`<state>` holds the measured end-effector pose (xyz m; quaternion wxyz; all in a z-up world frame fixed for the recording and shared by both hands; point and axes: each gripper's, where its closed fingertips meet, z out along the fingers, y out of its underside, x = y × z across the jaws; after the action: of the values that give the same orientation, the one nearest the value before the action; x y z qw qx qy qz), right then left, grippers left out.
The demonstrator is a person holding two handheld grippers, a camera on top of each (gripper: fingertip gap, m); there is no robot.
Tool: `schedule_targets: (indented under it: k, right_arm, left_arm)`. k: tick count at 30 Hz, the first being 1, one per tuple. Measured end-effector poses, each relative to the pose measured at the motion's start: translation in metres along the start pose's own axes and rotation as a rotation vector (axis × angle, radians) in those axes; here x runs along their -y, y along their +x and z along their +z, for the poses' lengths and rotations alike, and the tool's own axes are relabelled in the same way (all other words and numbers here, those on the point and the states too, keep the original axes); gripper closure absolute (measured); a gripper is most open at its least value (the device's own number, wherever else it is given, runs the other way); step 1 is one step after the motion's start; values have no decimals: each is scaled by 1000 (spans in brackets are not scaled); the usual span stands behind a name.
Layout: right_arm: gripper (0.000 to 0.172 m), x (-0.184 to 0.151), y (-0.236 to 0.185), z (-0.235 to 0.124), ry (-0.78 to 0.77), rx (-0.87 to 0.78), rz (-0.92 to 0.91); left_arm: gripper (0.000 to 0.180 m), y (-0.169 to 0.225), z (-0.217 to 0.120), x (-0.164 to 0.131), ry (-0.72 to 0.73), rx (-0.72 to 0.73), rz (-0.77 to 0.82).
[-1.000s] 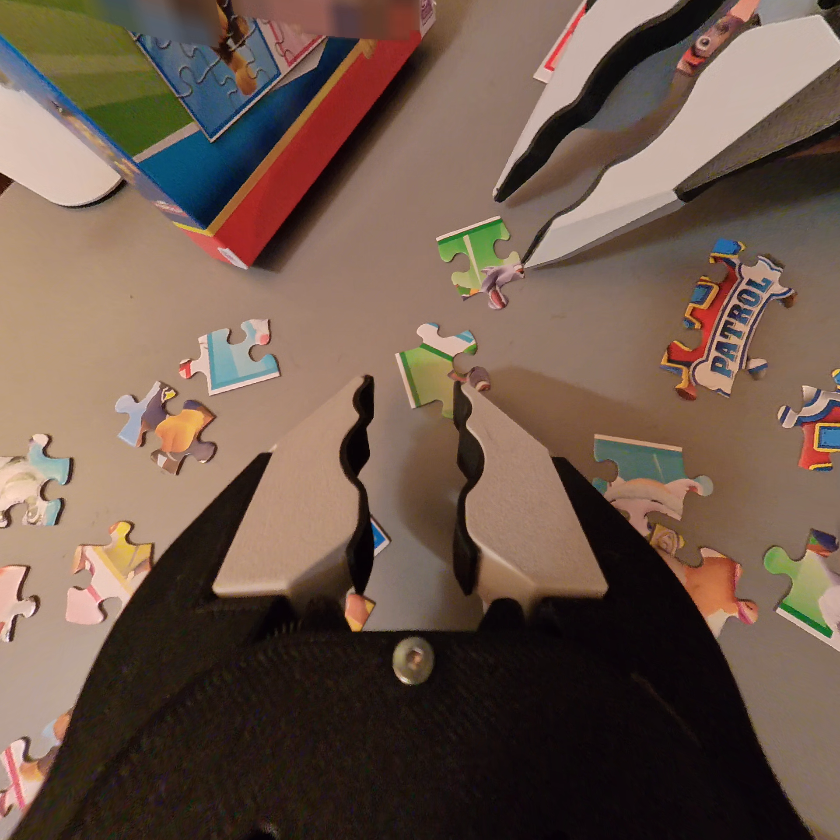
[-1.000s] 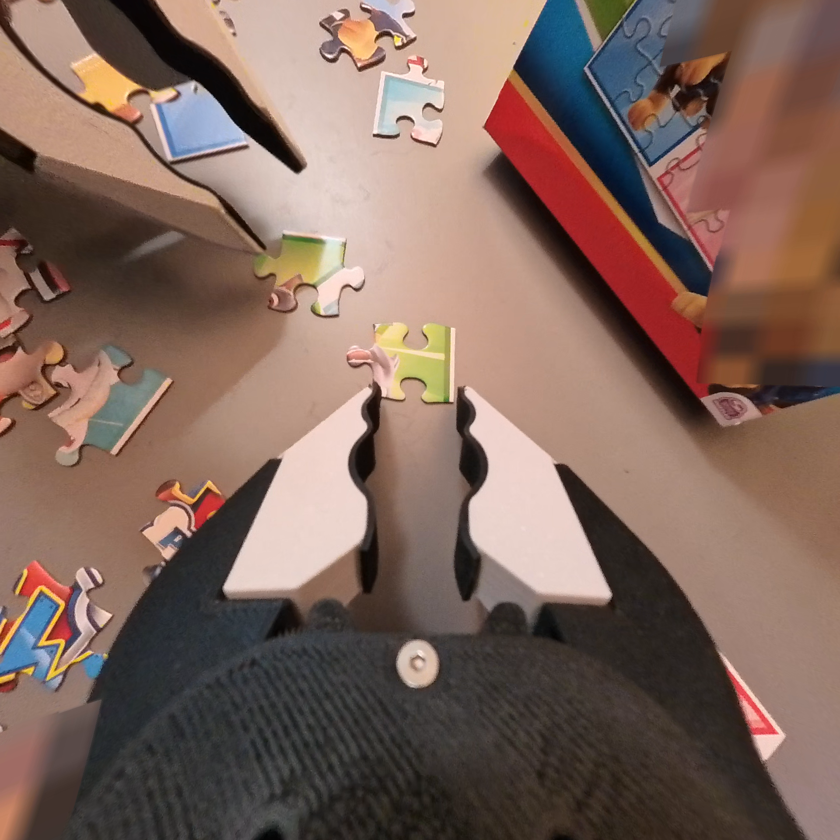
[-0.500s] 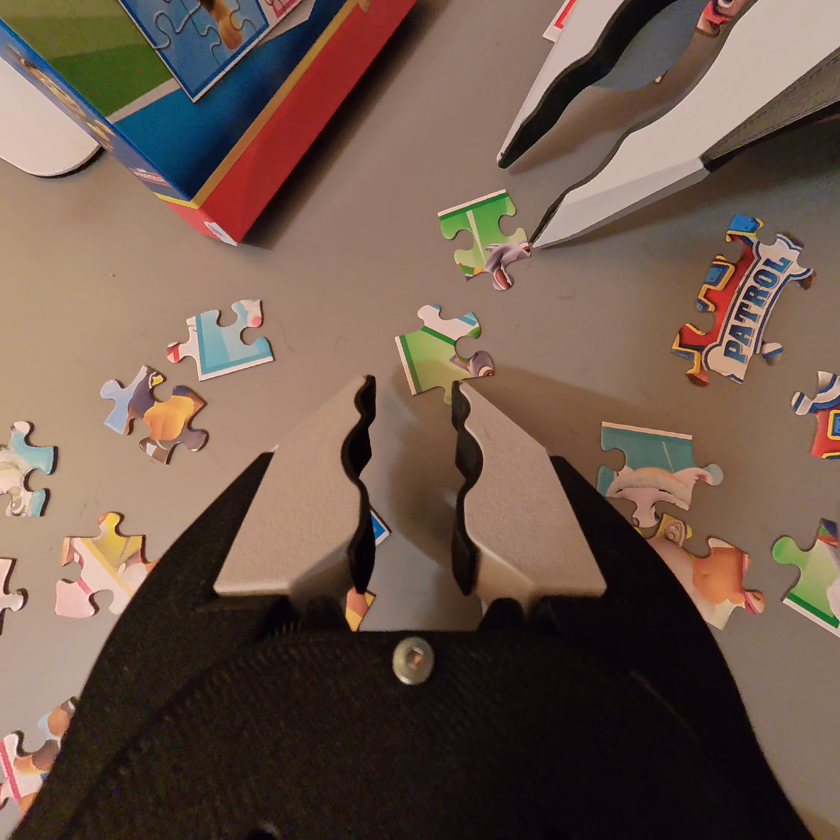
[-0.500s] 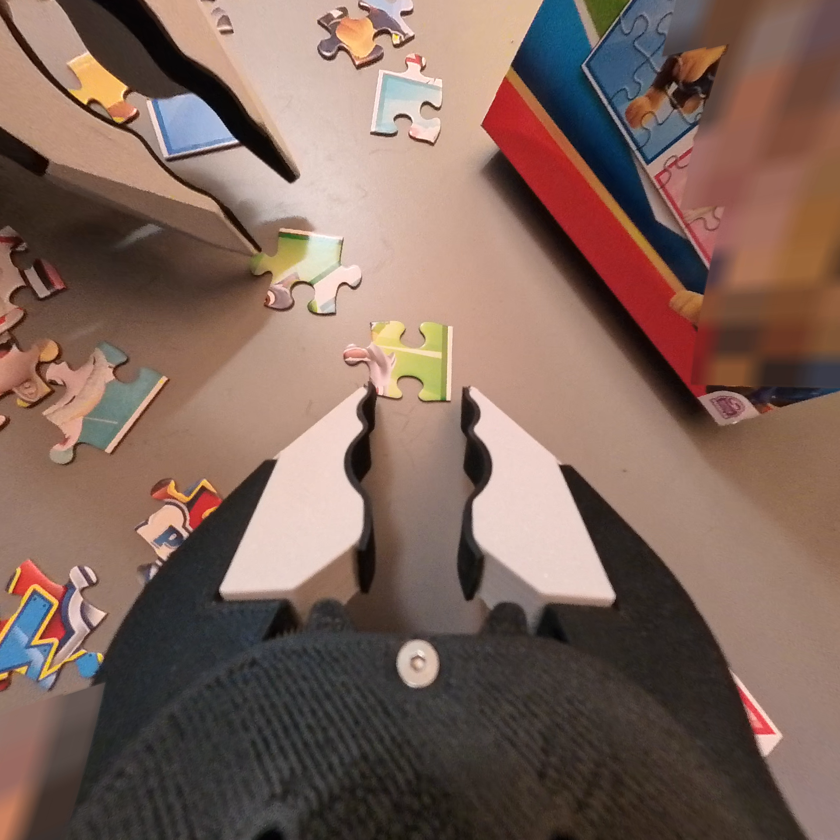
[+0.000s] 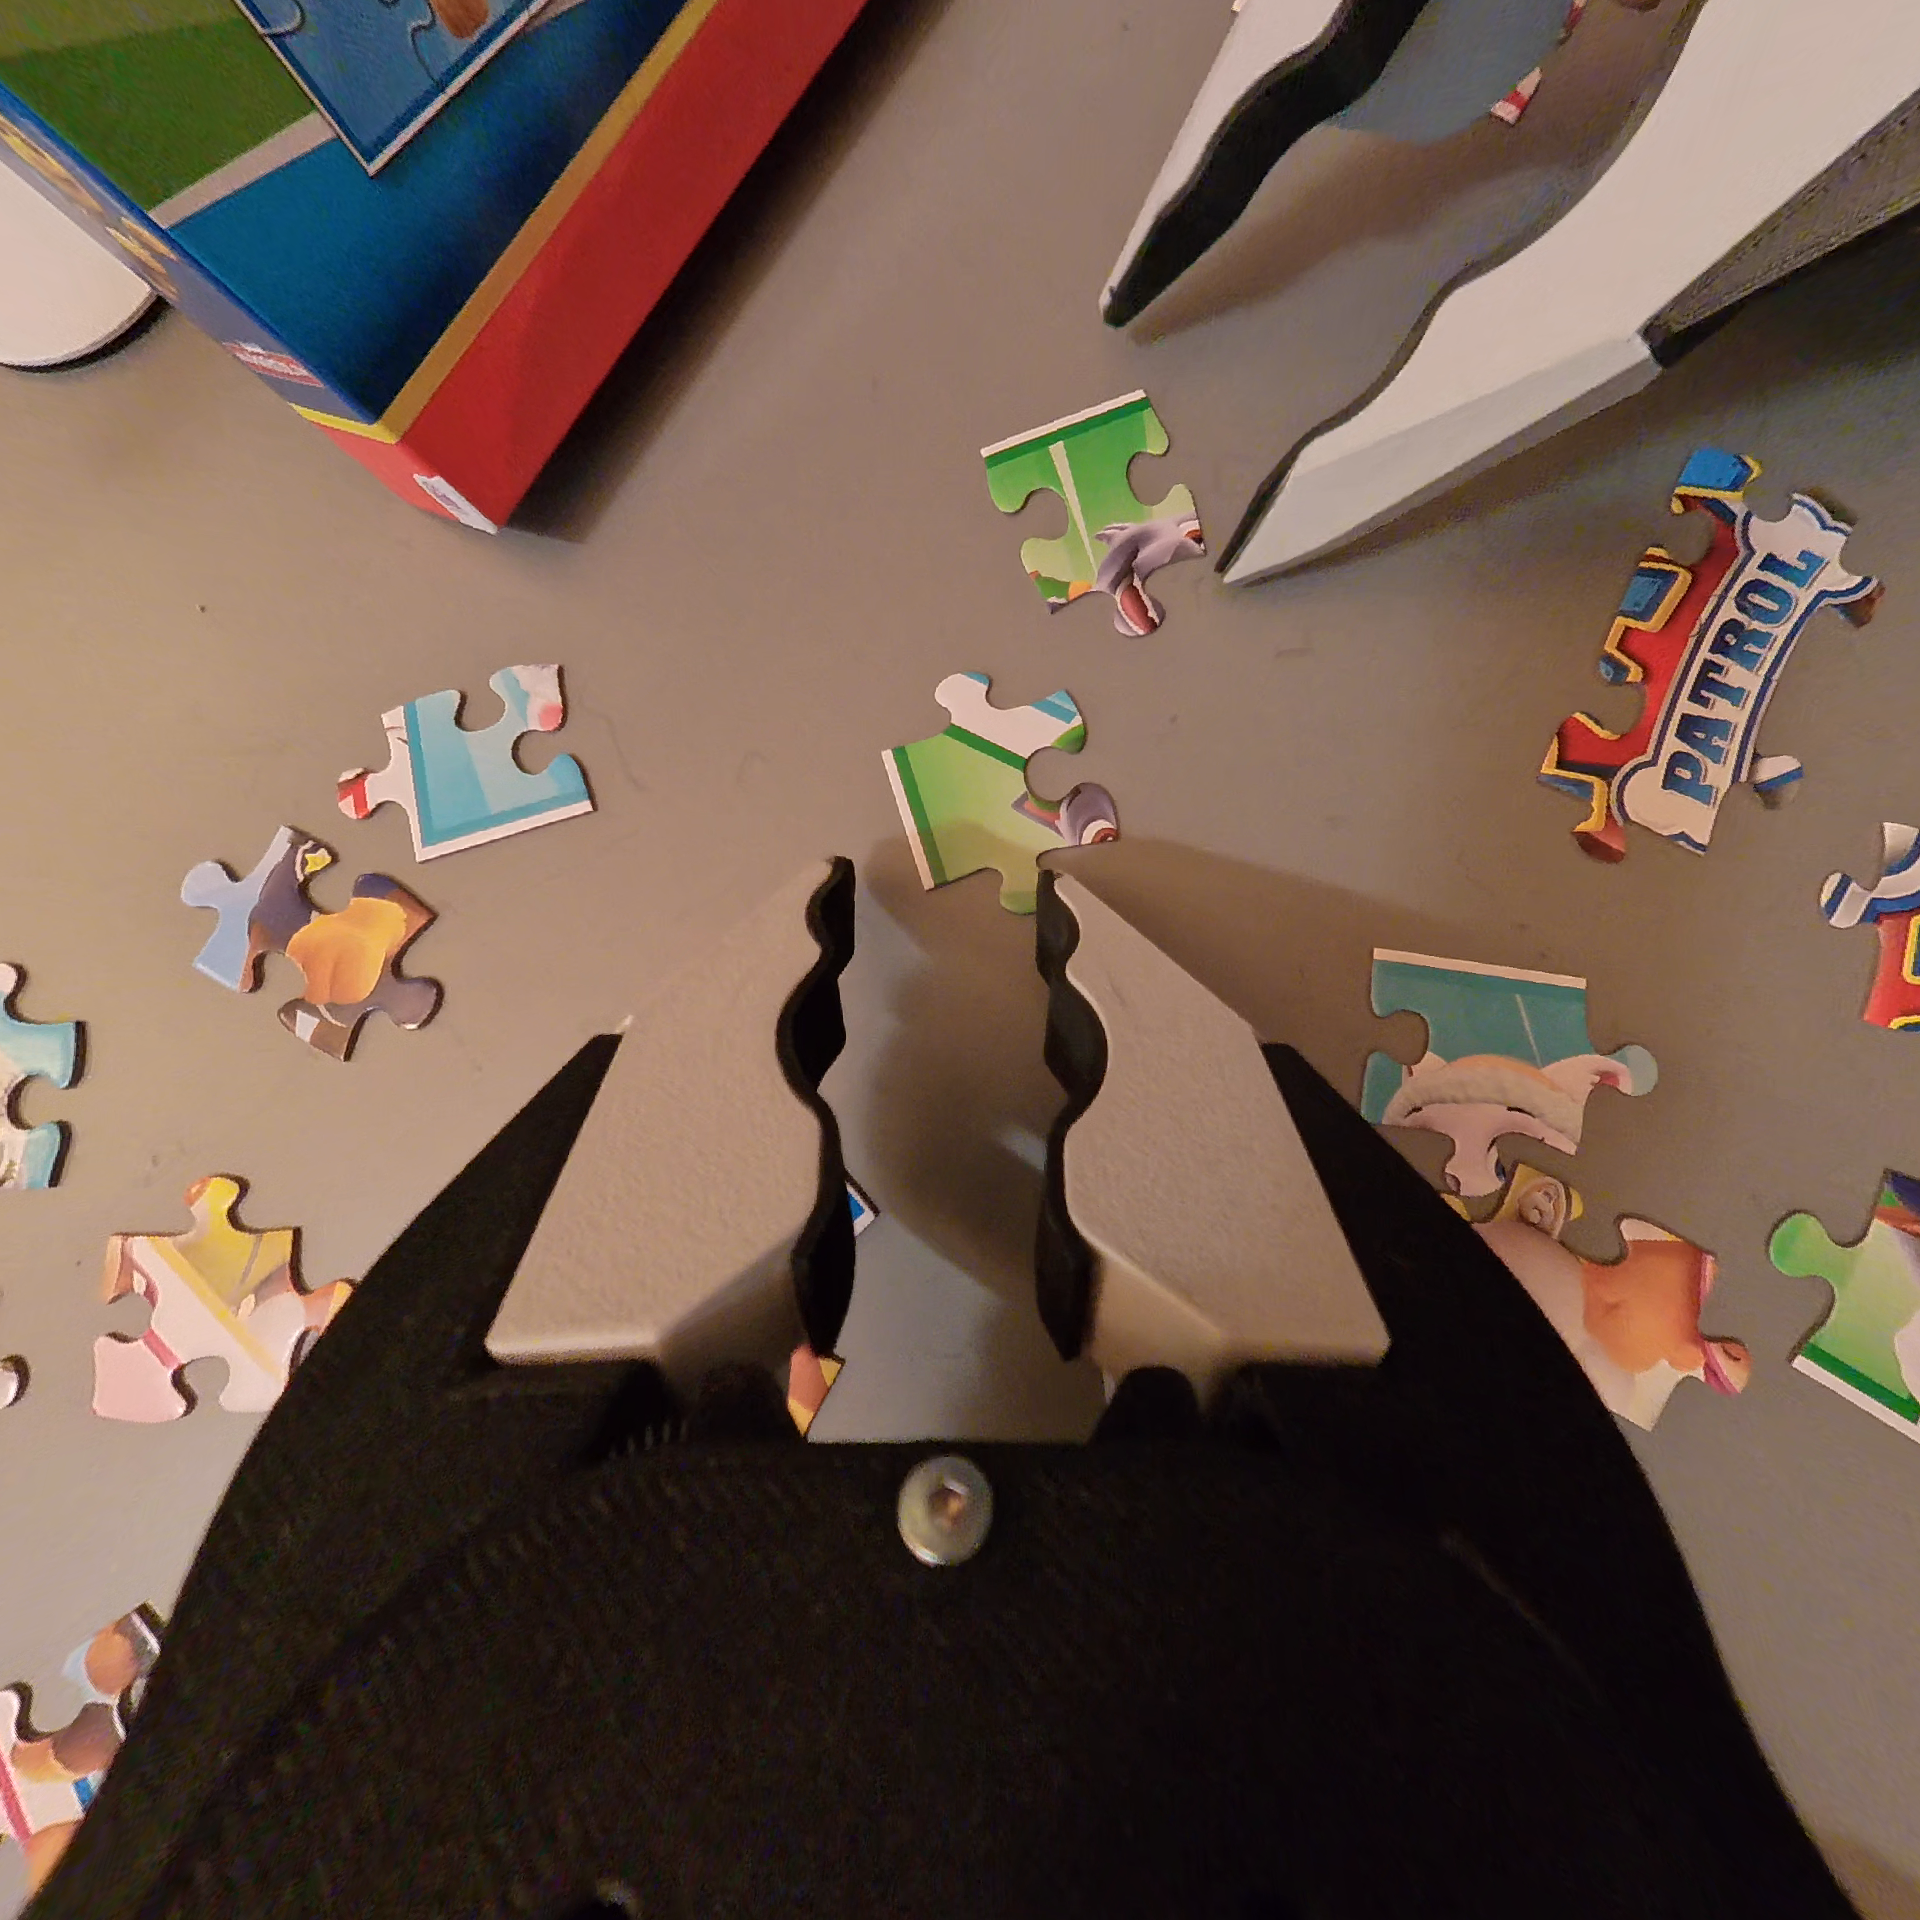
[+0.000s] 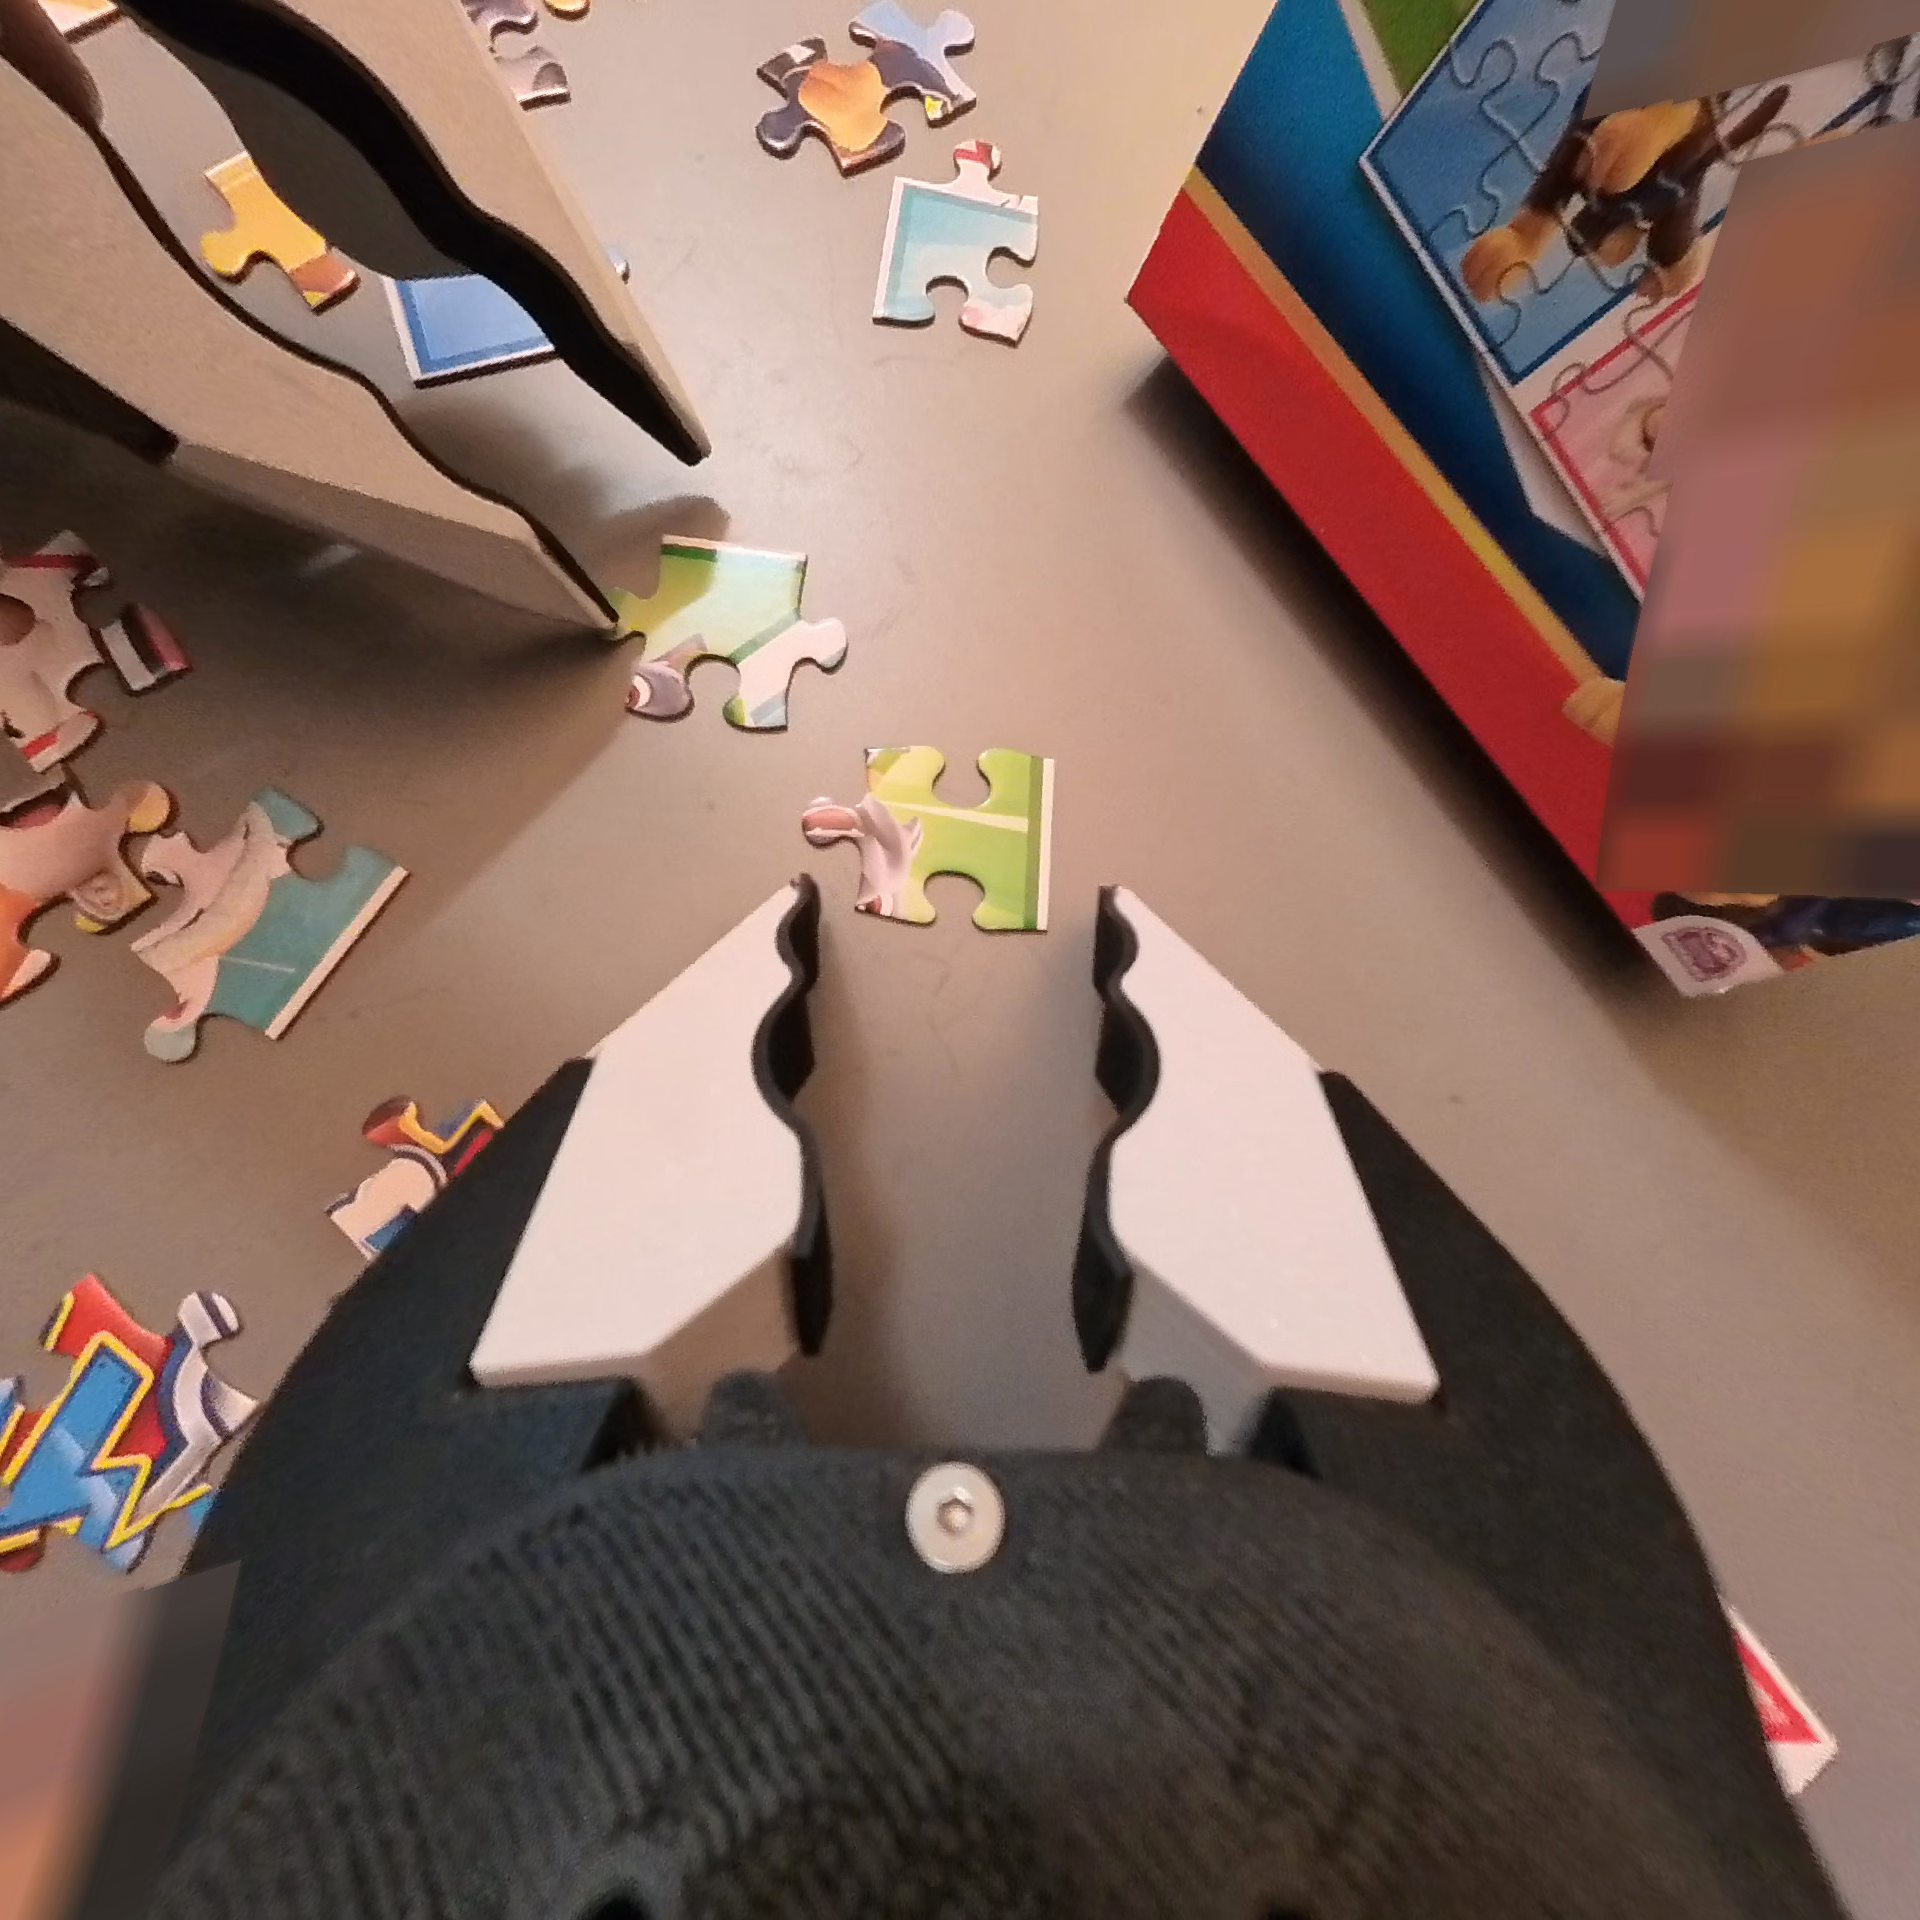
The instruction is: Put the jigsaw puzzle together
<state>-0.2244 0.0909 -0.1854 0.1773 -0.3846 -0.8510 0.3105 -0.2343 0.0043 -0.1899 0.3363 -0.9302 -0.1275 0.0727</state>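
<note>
Right gripper [image 6: 954, 899] wider, above green puzzle piece [image 6: 951, 836]

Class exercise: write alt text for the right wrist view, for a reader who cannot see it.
The right gripper hovers open and empty over a grey table, just short of a green puzzle piece. The left gripper tips onto another green piece; a red-and-blue box stands right.

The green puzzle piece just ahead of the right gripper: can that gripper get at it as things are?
Probably yes. The green puzzle piece lies flat on the table just beyond the right gripper; its jaws stand open and empty, nothing between.
</note>
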Motion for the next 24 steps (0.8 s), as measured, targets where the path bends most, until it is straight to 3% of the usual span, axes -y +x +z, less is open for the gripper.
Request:
schedule_targets:
  k: [9,24]
  right_arm:
    - [97,-3,-12,7,-29,75,6]
    - [103,-6,-22,3,-57,100,-22]
  left_arm:
    - [148,2,1,0,-1,-4,2]
    - [148,3,2,0,3,-17,-10]
